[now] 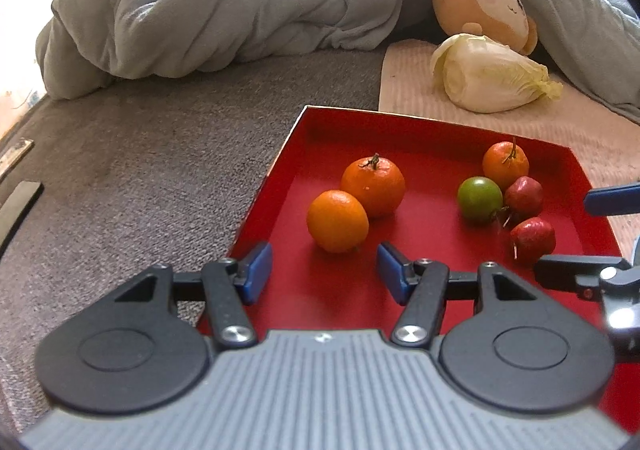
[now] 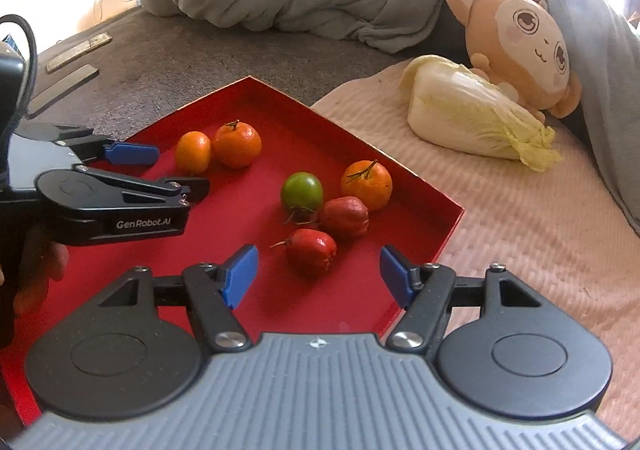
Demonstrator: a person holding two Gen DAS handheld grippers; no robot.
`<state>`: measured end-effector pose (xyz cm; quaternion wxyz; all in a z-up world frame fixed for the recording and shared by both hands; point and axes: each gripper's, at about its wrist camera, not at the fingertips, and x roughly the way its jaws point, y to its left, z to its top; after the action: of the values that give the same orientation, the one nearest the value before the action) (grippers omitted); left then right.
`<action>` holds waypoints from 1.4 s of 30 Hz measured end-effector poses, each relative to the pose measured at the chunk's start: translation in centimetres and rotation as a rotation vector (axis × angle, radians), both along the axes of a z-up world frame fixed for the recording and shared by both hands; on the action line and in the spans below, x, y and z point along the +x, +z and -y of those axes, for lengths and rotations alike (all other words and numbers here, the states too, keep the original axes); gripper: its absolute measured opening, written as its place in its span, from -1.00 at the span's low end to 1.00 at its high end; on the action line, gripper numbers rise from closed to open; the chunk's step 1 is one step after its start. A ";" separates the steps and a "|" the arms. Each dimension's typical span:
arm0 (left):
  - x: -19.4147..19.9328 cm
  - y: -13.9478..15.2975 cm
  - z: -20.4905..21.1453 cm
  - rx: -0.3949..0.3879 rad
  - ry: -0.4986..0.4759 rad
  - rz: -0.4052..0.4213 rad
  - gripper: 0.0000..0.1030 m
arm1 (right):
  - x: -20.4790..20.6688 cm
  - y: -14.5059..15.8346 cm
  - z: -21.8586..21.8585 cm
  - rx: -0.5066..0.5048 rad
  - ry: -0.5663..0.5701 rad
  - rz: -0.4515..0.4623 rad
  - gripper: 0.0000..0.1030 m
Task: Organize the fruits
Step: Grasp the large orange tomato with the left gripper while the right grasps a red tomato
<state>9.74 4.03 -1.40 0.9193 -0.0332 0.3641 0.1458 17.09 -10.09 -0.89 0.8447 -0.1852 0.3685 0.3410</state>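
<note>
A red tray (image 1: 432, 130) (image 2: 248, 218) holds several fruits. On its left lie two oranges, a smooth one (image 1: 337, 220) (image 2: 193, 152) and a stemmed one (image 1: 373, 186) (image 2: 237, 144). On the right cluster a third orange (image 1: 505, 161) (image 2: 366, 185), a green fruit (image 1: 479, 200) (image 2: 302, 192) and two red fruits, far (image 1: 523, 196) (image 2: 344, 216) and near (image 1: 534, 240) (image 2: 312, 252). My left gripper (image 1: 325, 270) (image 2: 168, 170) is open just short of the smooth orange. My right gripper (image 2: 318, 274) (image 1: 562, 233) is open, the near red fruit sitting untouched at its fingertips.
A napa cabbage (image 1: 492, 78) (image 2: 472, 118) lies on a pale pink mat (image 2: 500, 210) beyond the tray, against a plush monkey (image 2: 520, 38). A rumpled grey blanket (image 1: 220, 10) fills the back. Flat dark strips (image 2: 64, 86) lie on the grey cover at the left.
</note>
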 end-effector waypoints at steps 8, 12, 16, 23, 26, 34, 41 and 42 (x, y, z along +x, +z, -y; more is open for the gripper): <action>0.5 0.1 -0.6 -0.020 -0.031 0.023 0.18 | 0.7 -1.3 -1.6 -0.023 -0.006 -0.045 0.37; 1.1 0.1 -1.0 -0.028 -0.043 0.036 0.17 | 1.1 -1.8 -2.3 -0.032 -0.015 -0.057 0.26; 1.7 0.1 -1.1 -0.037 -0.048 0.047 0.15 | 1.8 -2.1 -2.6 -0.025 -0.039 -0.072 0.19; 2.1 -0.1 -1.0 -0.043 -0.072 0.045 -0.22 | 2.3 -2.2 -3.0 -0.011 -0.069 -0.092 0.09; 2.1 -0.1 -1.0 -0.032 -0.072 0.043 -0.25 | 2.4 -2.2 -2.9 -0.004 -0.082 -0.101 0.10; 2.0 0.0 -1.2 -0.042 -0.068 0.049 -0.26 | 2.2 -2.1 -3.1 -0.008 -0.064 -0.102 -0.22; 1.4 0.1 -1.2 -0.041 -0.057 0.050 -0.26 | 1.6 -1.9 -3.2 -0.023 -0.038 -0.102 -0.25; 1.2 0.1 -1.3 -0.045 -0.054 0.051 -0.26 | 1.4 -1.9 -3.2 -0.026 -0.034 -0.101 -0.25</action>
<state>10.98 5.31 -1.29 0.9309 -0.0478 0.3443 0.1119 18.53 -6.87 -2.78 0.8283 -0.1724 0.4180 0.3308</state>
